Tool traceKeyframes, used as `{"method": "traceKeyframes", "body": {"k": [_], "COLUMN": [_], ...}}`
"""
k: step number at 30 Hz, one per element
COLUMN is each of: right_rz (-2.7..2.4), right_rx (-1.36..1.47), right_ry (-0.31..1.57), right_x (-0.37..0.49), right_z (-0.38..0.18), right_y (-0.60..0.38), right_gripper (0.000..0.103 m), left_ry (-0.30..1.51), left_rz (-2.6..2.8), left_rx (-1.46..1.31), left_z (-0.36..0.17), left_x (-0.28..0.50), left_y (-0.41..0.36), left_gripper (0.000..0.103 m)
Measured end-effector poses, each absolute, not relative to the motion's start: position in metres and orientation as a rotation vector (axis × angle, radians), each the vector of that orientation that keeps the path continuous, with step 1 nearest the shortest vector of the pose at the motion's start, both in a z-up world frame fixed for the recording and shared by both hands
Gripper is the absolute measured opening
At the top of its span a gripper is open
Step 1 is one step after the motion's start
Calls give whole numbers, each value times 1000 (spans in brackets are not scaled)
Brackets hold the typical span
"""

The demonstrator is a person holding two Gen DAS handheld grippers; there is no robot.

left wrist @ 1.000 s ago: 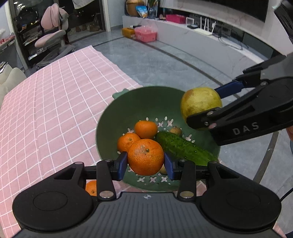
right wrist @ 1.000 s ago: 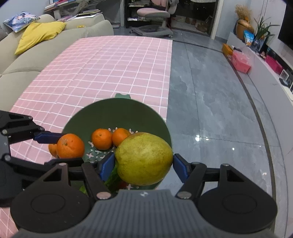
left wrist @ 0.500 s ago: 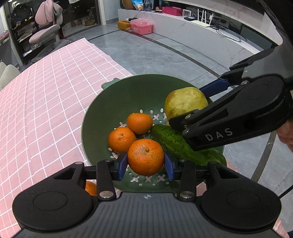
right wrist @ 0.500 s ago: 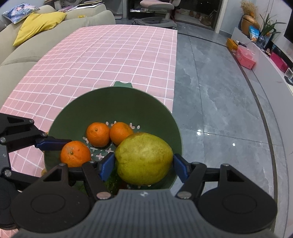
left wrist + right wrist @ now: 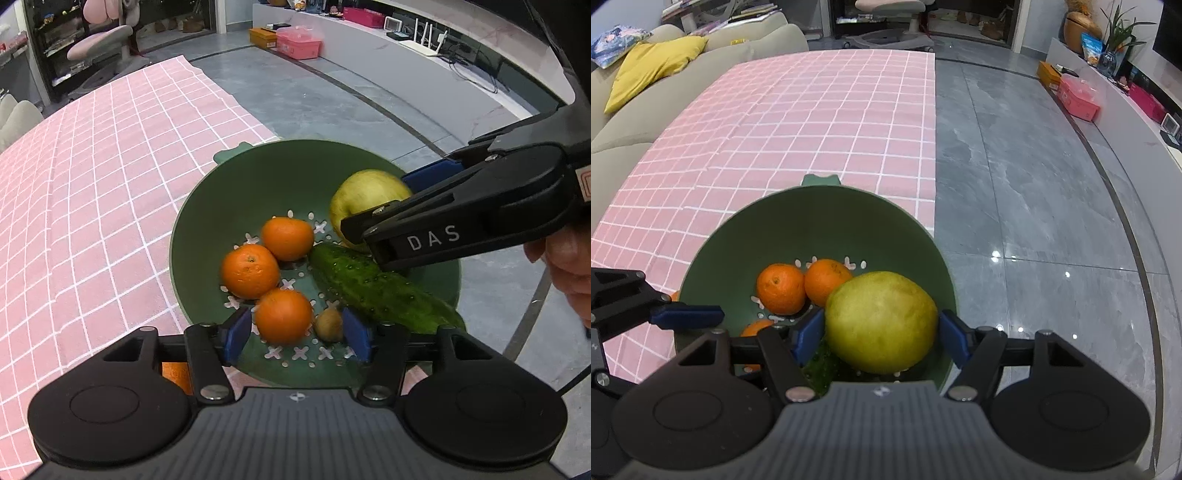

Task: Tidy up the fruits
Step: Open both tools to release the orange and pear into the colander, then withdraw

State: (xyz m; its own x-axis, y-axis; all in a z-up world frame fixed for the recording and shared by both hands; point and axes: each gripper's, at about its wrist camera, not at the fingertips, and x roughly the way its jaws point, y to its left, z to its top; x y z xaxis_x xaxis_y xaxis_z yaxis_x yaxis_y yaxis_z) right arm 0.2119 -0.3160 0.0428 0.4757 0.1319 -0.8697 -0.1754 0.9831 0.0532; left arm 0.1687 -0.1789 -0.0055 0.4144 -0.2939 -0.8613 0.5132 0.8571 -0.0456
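fingers point(image 5: 951, 341) clamp pear point(image 5: 882, 321) — left gripper point(image 5: 295, 334) spread over colander point(image 5: 229, 206).

My table w/ pink checked cloth point(image 5: 812, 122), green colander bowl point(image 5: 820, 229) on its floor-side edge, one orange point(image 5: 176, 373) on cloth beside bowl, partly hidden.

Matt green plastic colander point(image 5: 236, 206) on pink checked cloth point(image 5: 92, 177); bumpy glossy cucumber point(image 5: 380, 288), dimpled oranges point(image 5: 251, 271); polished grey stone floor point(image 5: 1034, 184) on the right.
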Motion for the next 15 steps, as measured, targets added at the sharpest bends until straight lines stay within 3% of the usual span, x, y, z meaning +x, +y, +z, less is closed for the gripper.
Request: {"method": "traceKeyframes", "body": {"k": [15], "right_rz": [223], "right_rx": [-20], "right_ry": [999], "right_x": [186], "right_z": [73], "right_y": [-311], "right_gripper": [62], "left_ry": [972], "left_rz": [-496], "left_rx": [243], "left_z": [19], "left_x": [156], "left_y": [-159], "left_gripper": [67]}}
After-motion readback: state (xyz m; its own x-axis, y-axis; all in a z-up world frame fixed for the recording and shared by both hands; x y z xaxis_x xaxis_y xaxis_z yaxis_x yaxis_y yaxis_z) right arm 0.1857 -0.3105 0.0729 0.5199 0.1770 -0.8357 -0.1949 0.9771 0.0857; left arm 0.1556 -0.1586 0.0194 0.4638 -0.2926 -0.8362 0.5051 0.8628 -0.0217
